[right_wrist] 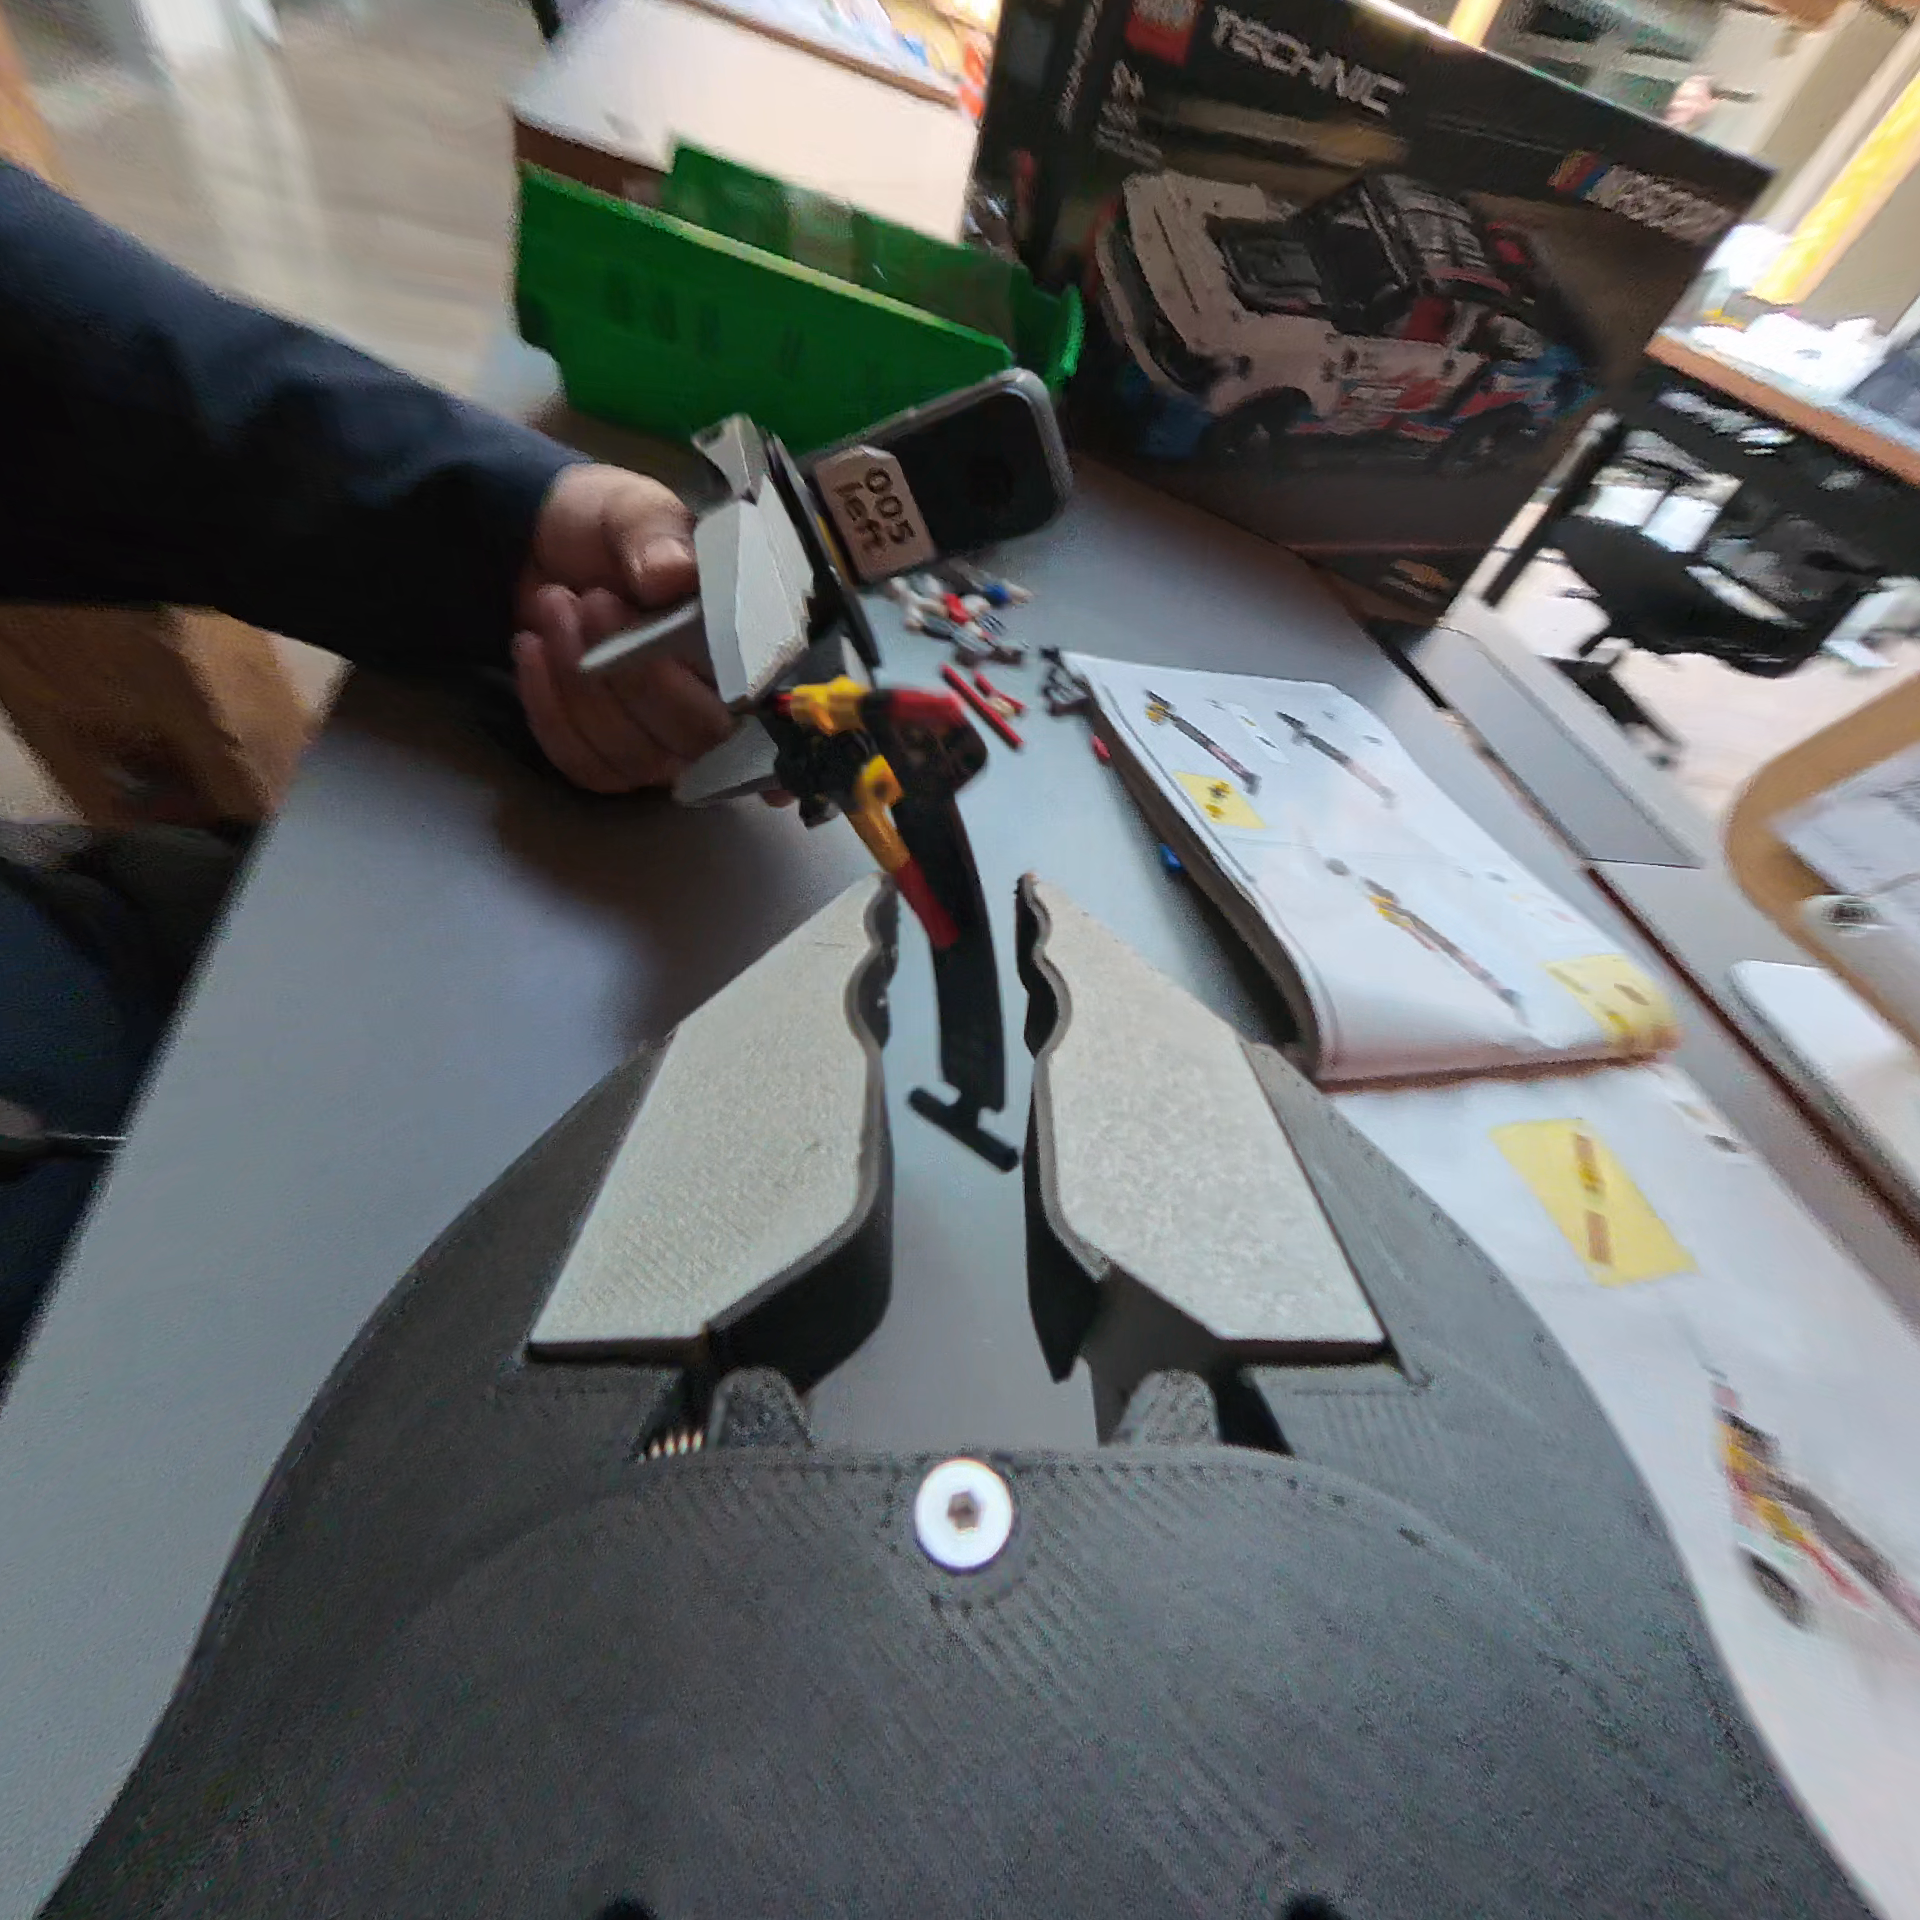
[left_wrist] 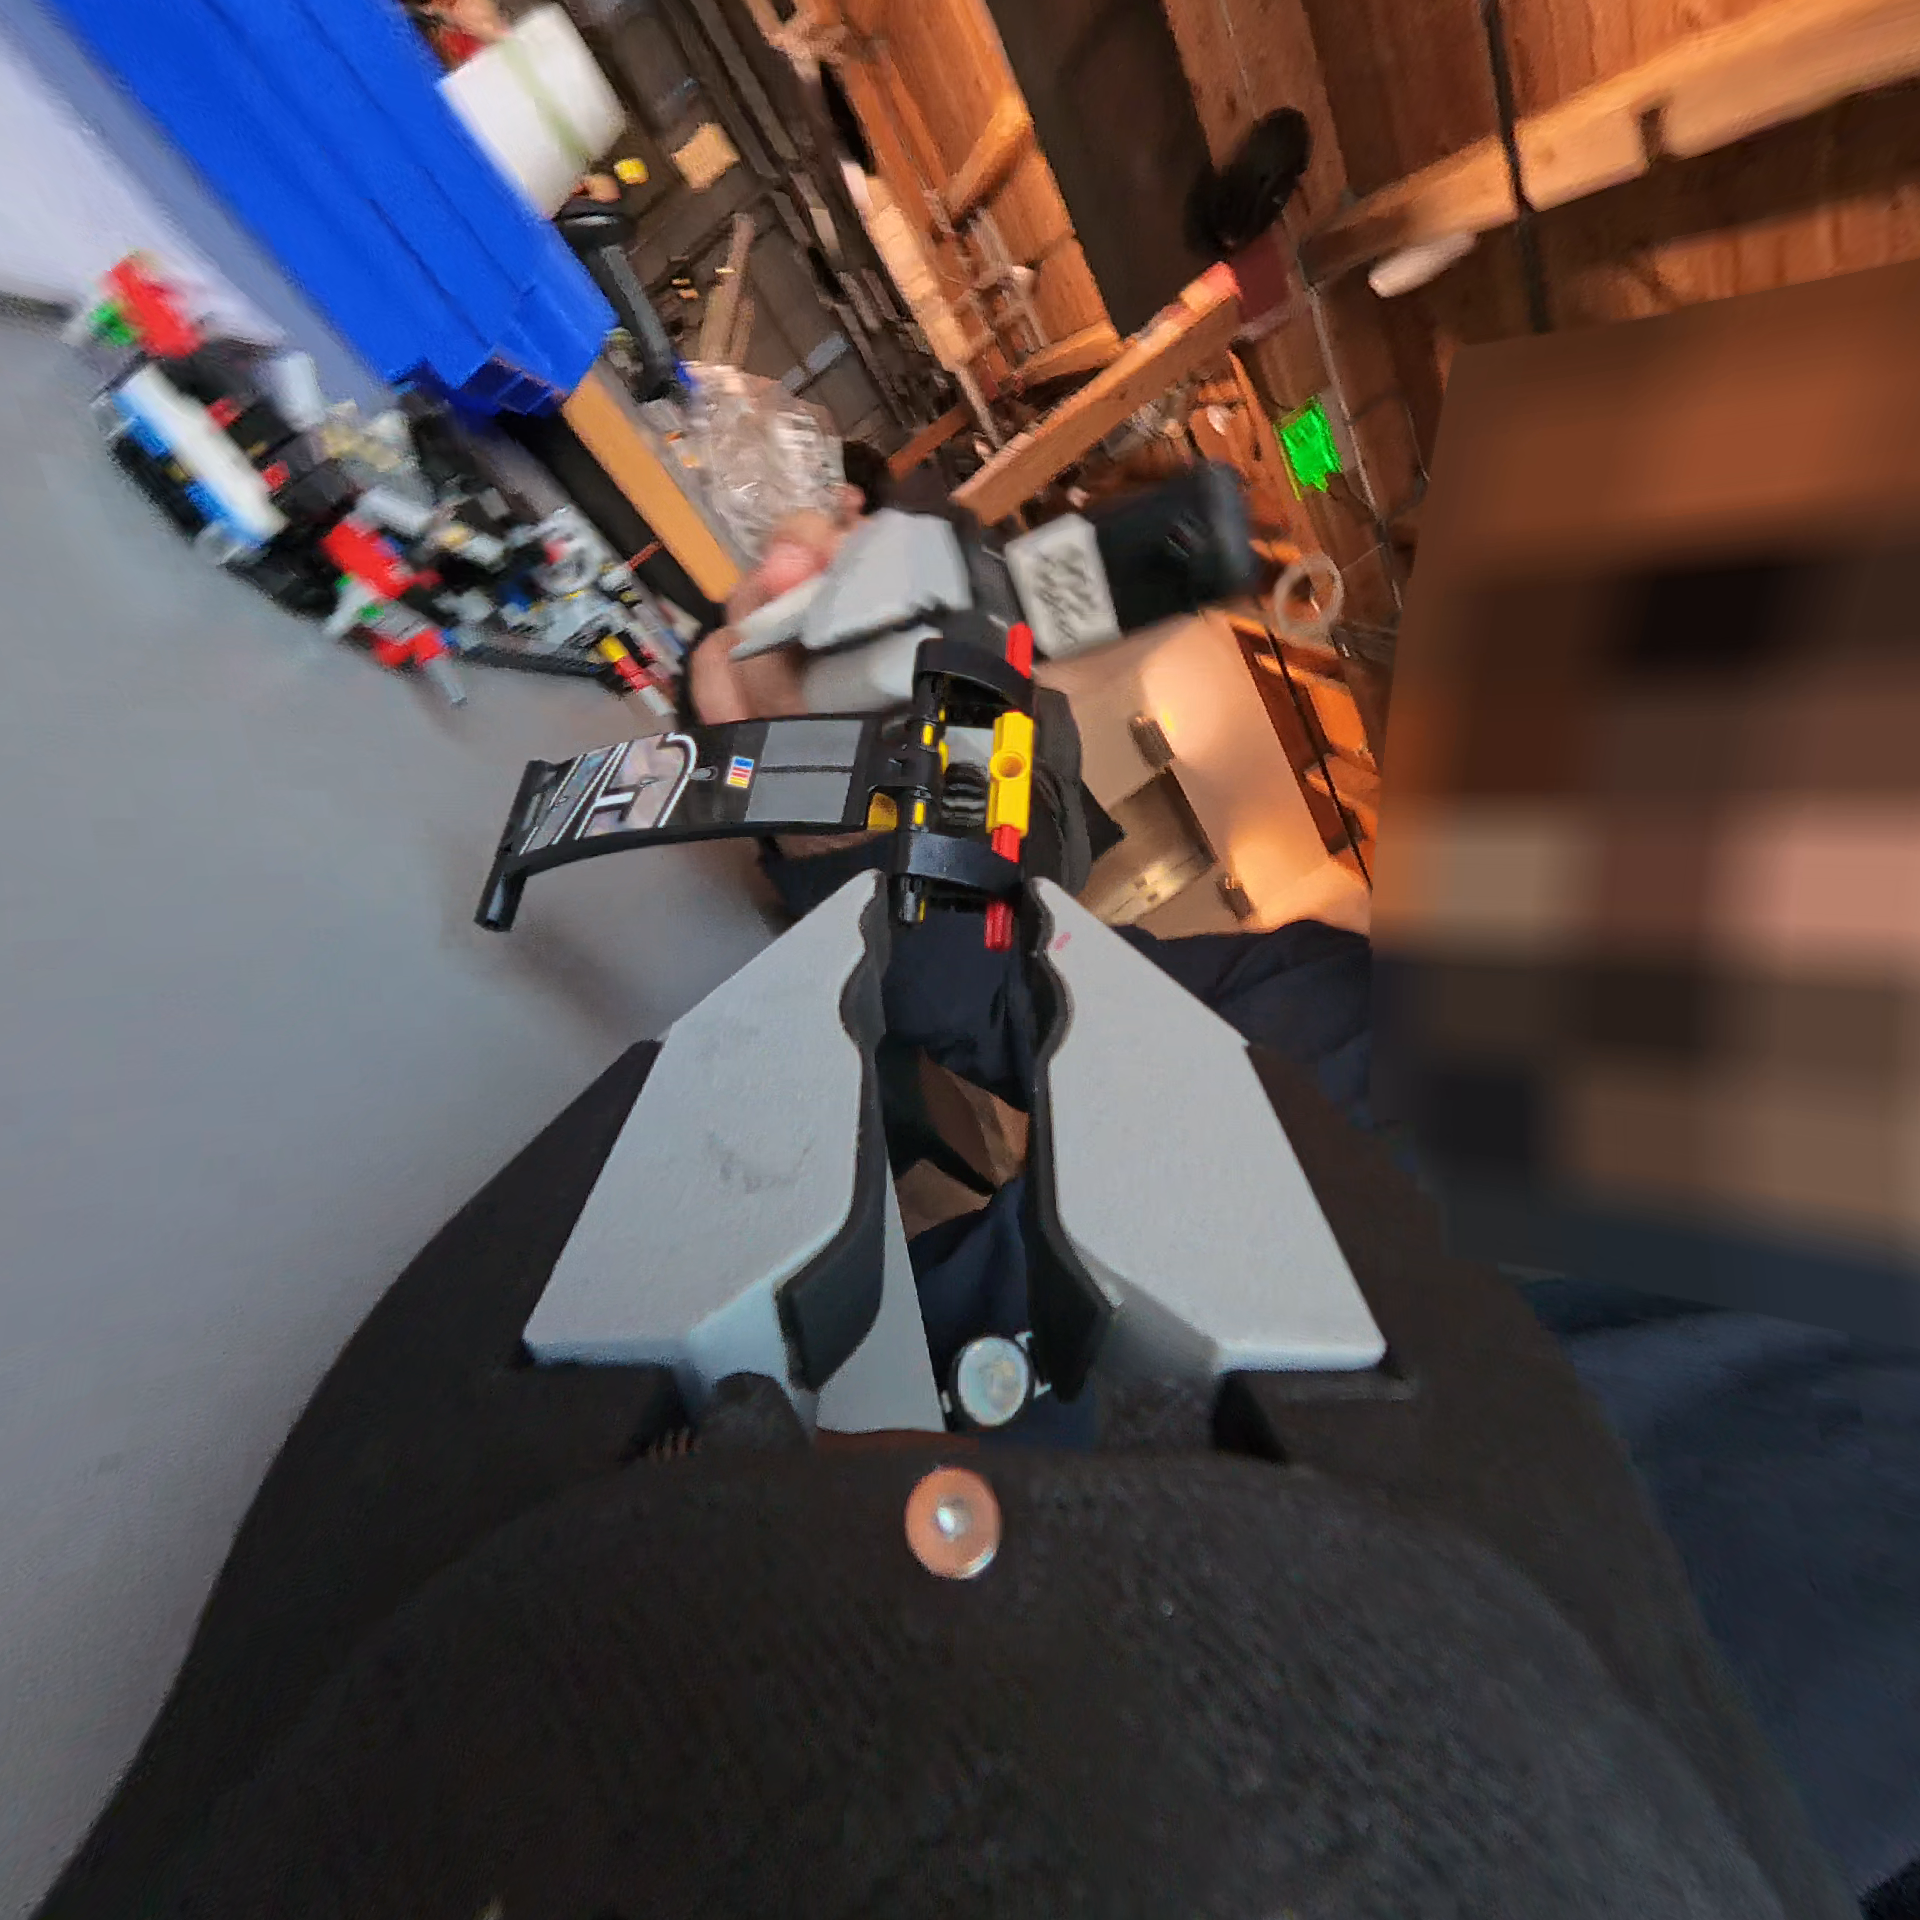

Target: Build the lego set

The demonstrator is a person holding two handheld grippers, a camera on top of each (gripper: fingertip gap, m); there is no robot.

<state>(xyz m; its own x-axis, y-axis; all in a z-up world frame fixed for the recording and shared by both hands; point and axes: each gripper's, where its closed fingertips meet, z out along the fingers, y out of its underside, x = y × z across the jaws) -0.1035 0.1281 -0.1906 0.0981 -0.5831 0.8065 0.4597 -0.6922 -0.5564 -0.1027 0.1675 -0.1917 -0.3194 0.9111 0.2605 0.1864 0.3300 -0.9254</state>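
Right tool (right_wrist: 951, 904): narrowly parted, gripping nothing; black curved panel (right_wrist: 961, 966) and red pin (right_wrist: 928, 904) passed between its pads.
Left tool (left_wrist: 961, 894): clamped on the black-and-yellow brick assembly (left_wrist: 961, 790), panel projecting toward 9 o'clock.
Booklet (right_wrist: 1371, 852): open on the tabletop (right_wrist: 468, 935) at 2 o'clock.

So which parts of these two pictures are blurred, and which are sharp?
Left wrist view: shelves and toy parts behind are smeared; the held assembly is fairly sharp. Right wrist view: box and booklet are blurred; the fingers are sharp.
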